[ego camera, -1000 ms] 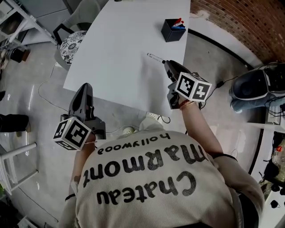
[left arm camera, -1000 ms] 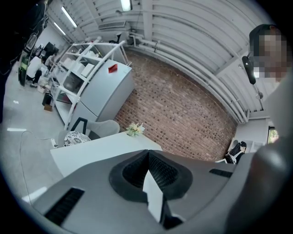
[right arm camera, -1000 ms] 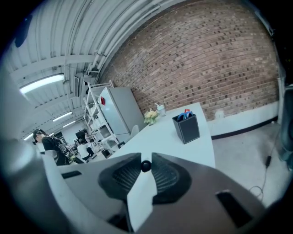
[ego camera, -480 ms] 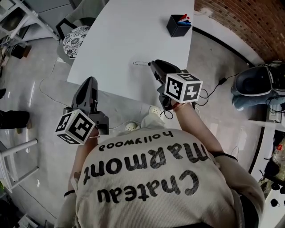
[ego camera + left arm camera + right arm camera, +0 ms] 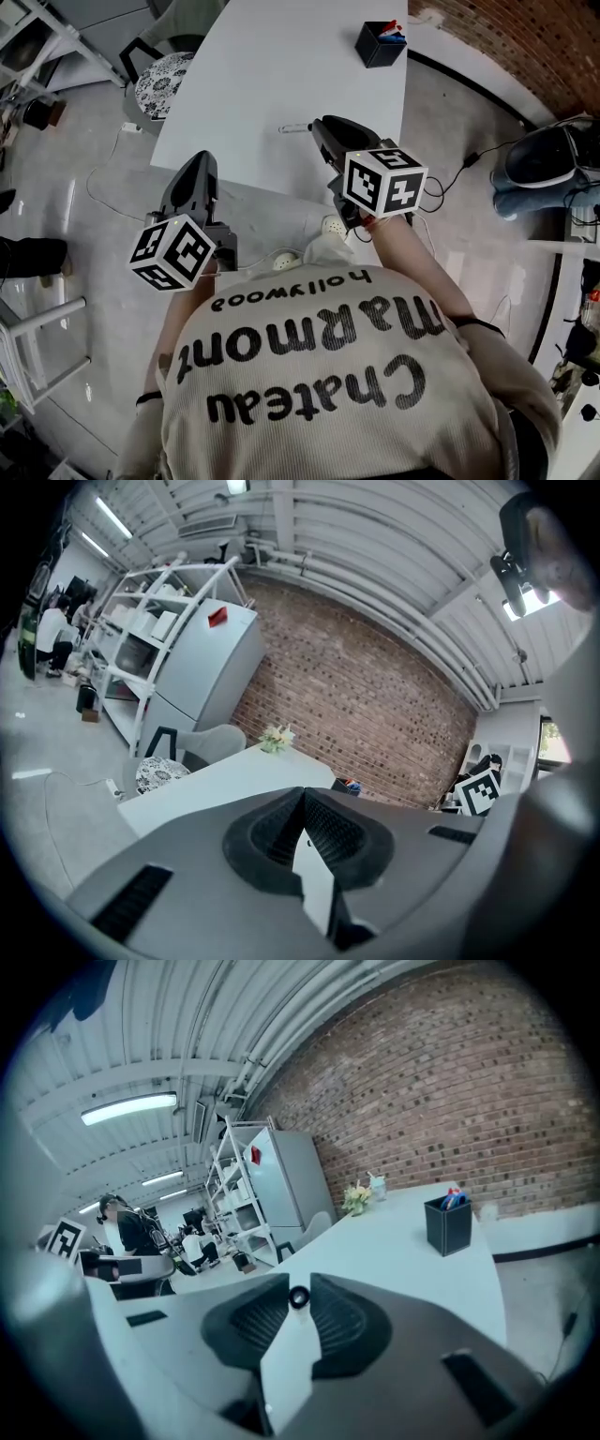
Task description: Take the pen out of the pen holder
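The black square pen holder (image 5: 380,43) stands at the far right corner of the white table (image 5: 272,66), with red and blue things still in it. My right gripper (image 5: 320,126) hovers over the table's near edge, shut on a slim pen (image 5: 294,127) that sticks out to the left. In the right gripper view the pen's round end (image 5: 298,1297) shows between the closed jaws, with the pen holder (image 5: 447,1225) well beyond it. Off the table's near left, my left gripper (image 5: 201,161) is shut on nothing; its closed pads (image 5: 319,832) show no gap.
A chair with a patterned cushion (image 5: 157,82) stands left of the table. A power strip and cables (image 5: 330,228) lie on the floor below my right gripper. A dark bag (image 5: 539,169) sits at the right. A small flower pot (image 5: 356,1198) is at the table's far end.
My right gripper has drawn back and left from the pen holder toward the table's near edge, carrying the pen. The left gripper has shifted slightly right.
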A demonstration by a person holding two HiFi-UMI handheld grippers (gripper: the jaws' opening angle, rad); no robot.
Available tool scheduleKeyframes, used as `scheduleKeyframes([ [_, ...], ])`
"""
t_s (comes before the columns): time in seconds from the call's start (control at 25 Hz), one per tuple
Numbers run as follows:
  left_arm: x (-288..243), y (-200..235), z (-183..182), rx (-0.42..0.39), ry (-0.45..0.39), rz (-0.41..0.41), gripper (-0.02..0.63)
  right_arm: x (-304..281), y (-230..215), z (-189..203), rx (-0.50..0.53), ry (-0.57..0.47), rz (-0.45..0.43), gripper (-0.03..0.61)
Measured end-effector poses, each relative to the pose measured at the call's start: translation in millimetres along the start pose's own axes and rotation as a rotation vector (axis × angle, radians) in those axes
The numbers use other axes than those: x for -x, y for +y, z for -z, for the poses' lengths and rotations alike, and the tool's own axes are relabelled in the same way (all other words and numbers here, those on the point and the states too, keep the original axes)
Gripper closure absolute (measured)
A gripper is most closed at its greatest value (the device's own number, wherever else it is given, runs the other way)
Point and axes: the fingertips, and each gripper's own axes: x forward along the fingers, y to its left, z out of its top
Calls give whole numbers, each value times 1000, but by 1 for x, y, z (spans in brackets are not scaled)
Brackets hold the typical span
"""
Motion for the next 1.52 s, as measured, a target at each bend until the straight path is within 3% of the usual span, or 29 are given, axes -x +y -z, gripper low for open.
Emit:
scheduleKeyframes([
  [0.6,18,7,0,-47,0,-16,614,19,33,-18,10,-142,48,506],
  [1.52,25,15,-2,-33,-8,-4,614,5,53,5,71,-60,44,506],
])
